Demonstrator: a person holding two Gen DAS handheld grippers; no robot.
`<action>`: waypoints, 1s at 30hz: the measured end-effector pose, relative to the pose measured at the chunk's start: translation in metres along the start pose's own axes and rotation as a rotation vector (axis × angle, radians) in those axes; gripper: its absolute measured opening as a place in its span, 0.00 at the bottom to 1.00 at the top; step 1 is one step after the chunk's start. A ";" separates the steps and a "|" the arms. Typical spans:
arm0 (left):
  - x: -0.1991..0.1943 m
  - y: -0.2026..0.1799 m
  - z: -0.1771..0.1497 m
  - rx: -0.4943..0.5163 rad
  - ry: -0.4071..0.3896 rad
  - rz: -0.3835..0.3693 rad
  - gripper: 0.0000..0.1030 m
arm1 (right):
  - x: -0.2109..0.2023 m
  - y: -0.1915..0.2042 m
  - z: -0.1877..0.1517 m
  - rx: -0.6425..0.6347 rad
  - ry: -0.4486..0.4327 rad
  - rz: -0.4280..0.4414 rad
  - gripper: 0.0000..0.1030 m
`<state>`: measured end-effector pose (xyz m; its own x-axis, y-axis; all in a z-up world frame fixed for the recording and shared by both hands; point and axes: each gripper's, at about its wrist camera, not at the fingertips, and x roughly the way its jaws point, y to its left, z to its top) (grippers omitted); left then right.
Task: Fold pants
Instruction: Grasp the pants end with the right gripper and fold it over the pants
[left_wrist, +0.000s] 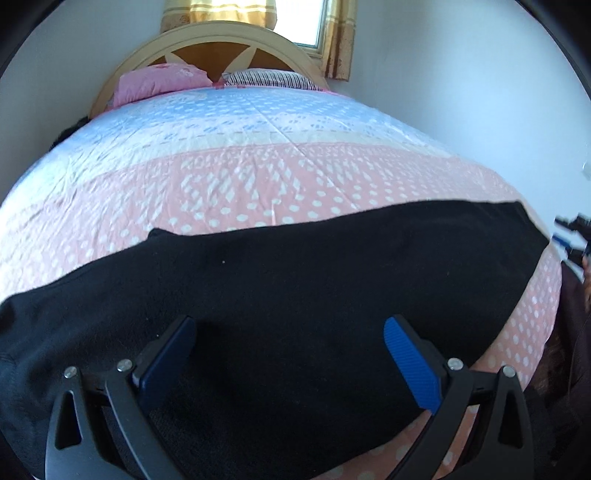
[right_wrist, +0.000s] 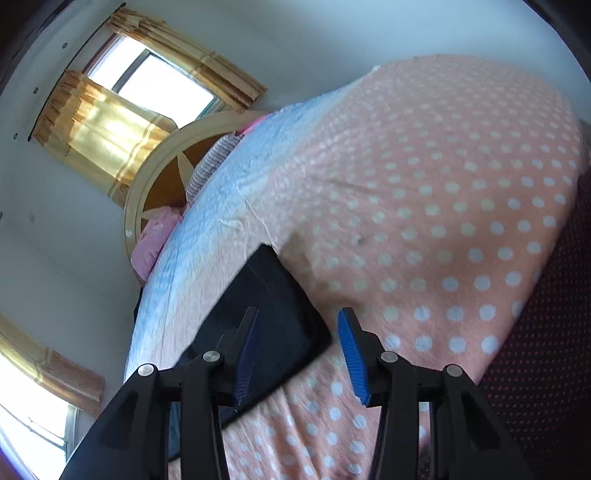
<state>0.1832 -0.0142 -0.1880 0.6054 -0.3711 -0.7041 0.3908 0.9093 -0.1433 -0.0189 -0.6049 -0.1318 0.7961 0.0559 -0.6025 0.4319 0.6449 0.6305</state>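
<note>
Black pants (left_wrist: 295, 288) lie flat across the near part of the bed, stretching from the left edge to a squared end at the right. My left gripper (left_wrist: 290, 328) is open and empty, just above the middle of the pants. My right gripper (right_wrist: 297, 325) is open and empty, tilted over the squared end of the pants (right_wrist: 273, 314), with one finger over the cloth and the other over the sheet. The right gripper also shows at the far right edge of the left wrist view (left_wrist: 574, 236).
The bed has a pink dotted and blue patterned sheet (left_wrist: 258, 166). A pink pillow (left_wrist: 159, 79) and a striped pillow (left_wrist: 269, 78) lie by the cream headboard (left_wrist: 207, 37). White walls and a curtained window (right_wrist: 110, 110) surround the bed. A dark dotted cloth (right_wrist: 546, 350) is at the right.
</note>
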 end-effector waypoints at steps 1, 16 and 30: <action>0.000 0.002 -0.001 -0.013 0.000 -0.014 1.00 | 0.002 -0.003 -0.001 -0.004 0.015 0.000 0.44; 0.001 -0.013 -0.008 0.069 -0.014 0.066 1.00 | 0.057 0.007 -0.015 -0.044 0.076 0.018 0.28; 0.005 -0.019 -0.008 0.084 0.007 0.112 1.00 | 0.053 0.012 -0.016 -0.082 0.061 -0.014 0.14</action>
<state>0.1732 -0.0322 -0.1949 0.6438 -0.2662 -0.7174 0.3776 0.9259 -0.0046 0.0214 -0.5825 -0.1638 0.7618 0.0908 -0.6414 0.4052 0.7057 0.5812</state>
